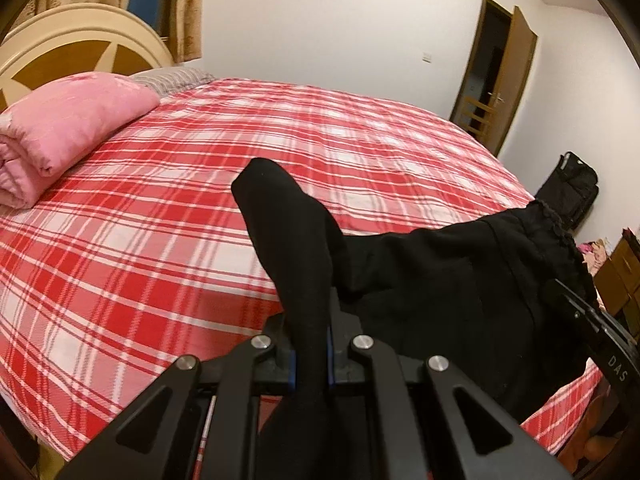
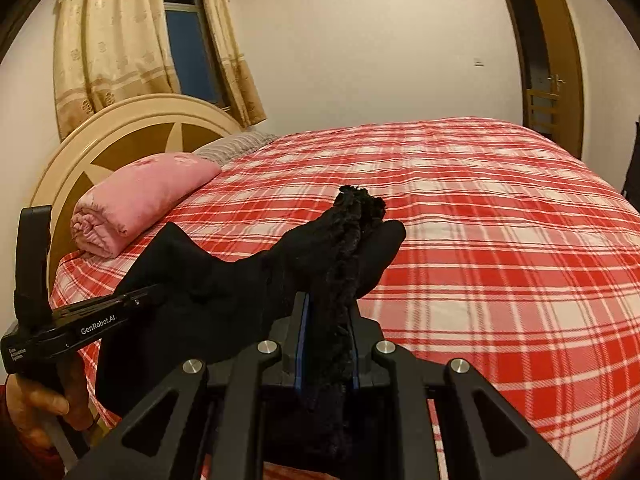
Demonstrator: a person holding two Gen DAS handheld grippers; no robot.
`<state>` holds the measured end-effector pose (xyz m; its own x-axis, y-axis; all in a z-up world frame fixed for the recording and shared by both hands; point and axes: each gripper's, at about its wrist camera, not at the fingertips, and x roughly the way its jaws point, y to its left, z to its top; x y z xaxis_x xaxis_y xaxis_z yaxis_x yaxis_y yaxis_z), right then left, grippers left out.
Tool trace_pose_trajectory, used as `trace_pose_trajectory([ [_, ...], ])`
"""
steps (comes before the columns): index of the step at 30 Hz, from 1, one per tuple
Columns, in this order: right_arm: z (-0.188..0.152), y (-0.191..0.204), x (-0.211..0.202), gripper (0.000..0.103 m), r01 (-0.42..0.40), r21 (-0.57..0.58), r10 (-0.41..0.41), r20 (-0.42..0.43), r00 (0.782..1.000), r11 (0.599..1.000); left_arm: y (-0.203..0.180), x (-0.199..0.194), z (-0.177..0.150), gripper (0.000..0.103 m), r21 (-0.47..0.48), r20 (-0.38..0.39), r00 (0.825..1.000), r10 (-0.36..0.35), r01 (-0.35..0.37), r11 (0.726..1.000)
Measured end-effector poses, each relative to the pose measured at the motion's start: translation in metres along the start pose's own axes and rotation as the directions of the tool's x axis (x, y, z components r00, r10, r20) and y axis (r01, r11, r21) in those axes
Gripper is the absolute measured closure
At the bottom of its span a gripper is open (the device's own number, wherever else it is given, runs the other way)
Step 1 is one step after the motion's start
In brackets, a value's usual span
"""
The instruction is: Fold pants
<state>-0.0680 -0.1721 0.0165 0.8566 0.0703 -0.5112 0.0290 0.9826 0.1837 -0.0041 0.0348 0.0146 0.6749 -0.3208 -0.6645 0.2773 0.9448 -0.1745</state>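
Observation:
Black pants (image 1: 436,264) hang stretched between my two grippers above the red plaid bed (image 1: 168,216). My left gripper (image 1: 311,344) is shut on one end of the pants, with a fold of cloth sticking up past its fingertips. My right gripper (image 2: 327,336) is shut on the frilly waistband edge of the pants (image 2: 344,256). The left gripper's body shows in the right wrist view (image 2: 80,320) at the left, held by a hand. The right gripper shows at the right edge of the left wrist view (image 1: 592,328).
A rolled pink quilt (image 1: 68,128) lies by the cream headboard (image 2: 132,136) on the bed (image 2: 500,240). An open wooden door (image 2: 556,56) stands at the far right. A black bag (image 1: 572,188) sits on the floor beyond the bed. Curtains (image 2: 120,40) frame a window.

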Motion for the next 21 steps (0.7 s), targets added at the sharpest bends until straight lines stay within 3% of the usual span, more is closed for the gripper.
trace_pose_trajectory([
  [21, 0.038, 0.088, 0.082, 0.087, -0.180, -0.083, 0.177, -0.036, 0.983, 0.980, 0.094, -0.010, 0.020, 0.093, -0.124, 0.039, 0.984, 0.174, -0.168, 0.978],
])
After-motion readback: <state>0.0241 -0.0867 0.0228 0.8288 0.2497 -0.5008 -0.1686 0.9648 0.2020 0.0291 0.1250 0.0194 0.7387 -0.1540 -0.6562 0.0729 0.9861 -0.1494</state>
